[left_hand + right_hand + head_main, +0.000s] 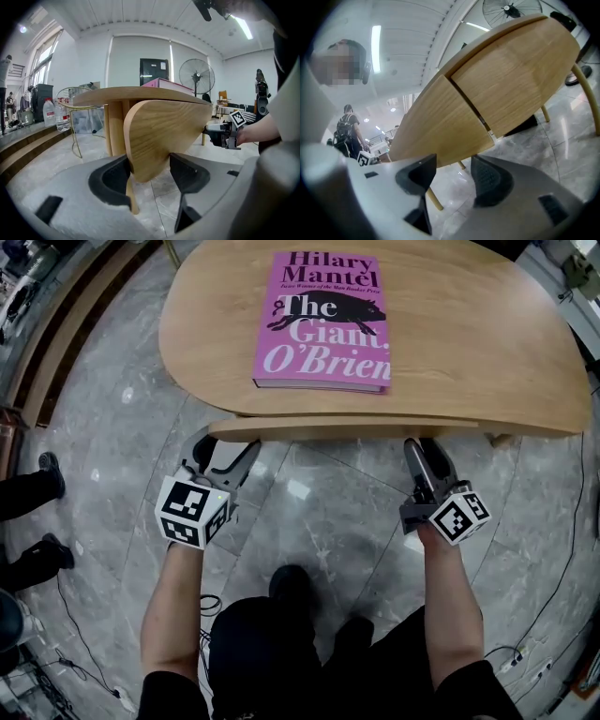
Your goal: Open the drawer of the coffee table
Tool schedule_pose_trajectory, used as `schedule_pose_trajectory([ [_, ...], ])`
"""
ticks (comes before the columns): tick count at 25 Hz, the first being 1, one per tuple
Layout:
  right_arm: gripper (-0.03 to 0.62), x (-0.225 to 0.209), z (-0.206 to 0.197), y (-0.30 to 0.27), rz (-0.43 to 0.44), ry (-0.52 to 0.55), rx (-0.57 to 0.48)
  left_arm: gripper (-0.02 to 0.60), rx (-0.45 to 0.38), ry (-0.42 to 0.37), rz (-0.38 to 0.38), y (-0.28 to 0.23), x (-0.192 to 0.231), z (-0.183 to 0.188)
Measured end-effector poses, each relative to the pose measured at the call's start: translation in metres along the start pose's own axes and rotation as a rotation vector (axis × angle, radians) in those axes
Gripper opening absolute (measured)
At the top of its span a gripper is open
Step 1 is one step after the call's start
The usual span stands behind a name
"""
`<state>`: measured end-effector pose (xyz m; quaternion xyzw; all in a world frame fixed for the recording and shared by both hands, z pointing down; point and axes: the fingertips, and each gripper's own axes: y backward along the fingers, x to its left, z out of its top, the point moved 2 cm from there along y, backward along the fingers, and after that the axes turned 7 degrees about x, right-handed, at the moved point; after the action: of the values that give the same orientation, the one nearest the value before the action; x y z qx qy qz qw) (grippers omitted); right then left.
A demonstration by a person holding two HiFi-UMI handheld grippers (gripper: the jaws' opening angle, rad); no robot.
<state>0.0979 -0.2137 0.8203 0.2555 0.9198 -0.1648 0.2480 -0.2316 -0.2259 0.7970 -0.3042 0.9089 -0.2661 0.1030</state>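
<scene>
The oval wooden coffee table (pixel 487 352) has a curved drawer front (pixel 347 428) under its near rim. My left gripper (pixel 223 454) reaches under that rim at the left. In the left gripper view its jaws (pixel 147 164) stand wide, with the rounded lower end of the drawer front (pixel 159 131) hanging between the pads; I see no pad pressing on it. My right gripper (pixel 427 454) reaches under the rim at the right. Its jaws (pixel 454 164) are apart, just below the drawer front's lower edge (pixel 440 136), with floor showing between them.
A pink book (pixel 323 320) lies on the tabletop. A seam (pixel 471 110) splits the drawer front from a second panel (pixel 520 79). A person's shoes (pixel 37 484) stand at the left. Cables (pixel 553 615) trail on the marble floor. A fan (pixel 197 77) stands behind.
</scene>
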Motion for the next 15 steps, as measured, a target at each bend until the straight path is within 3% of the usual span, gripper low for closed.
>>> schedule_pose_trajectory([
  [3, 0.233, 0.004, -0.006, 0.007, -0.019, 0.093, 0.083, 0.268, 0.002, 0.001, -0.005, 0.006, -0.005, -0.004],
  [7, 0.291, 0.005, -0.012, 0.008, -0.015, 0.164, 0.199, 0.27, 0.026, 0.02, -0.011, 0.007, -0.005, -0.006],
  [11, 0.356, -0.007, -0.008, 0.022, -0.09, 0.246, 0.272, 0.291, -0.002, 0.079, -0.024, 0.012, -0.006, 0.001],
  [15, 0.352, -0.004, -0.002, 0.037, -0.112, 0.399, 0.316, 0.298, -0.006, 0.033, -0.016, 0.021, -0.007, 0.013],
])
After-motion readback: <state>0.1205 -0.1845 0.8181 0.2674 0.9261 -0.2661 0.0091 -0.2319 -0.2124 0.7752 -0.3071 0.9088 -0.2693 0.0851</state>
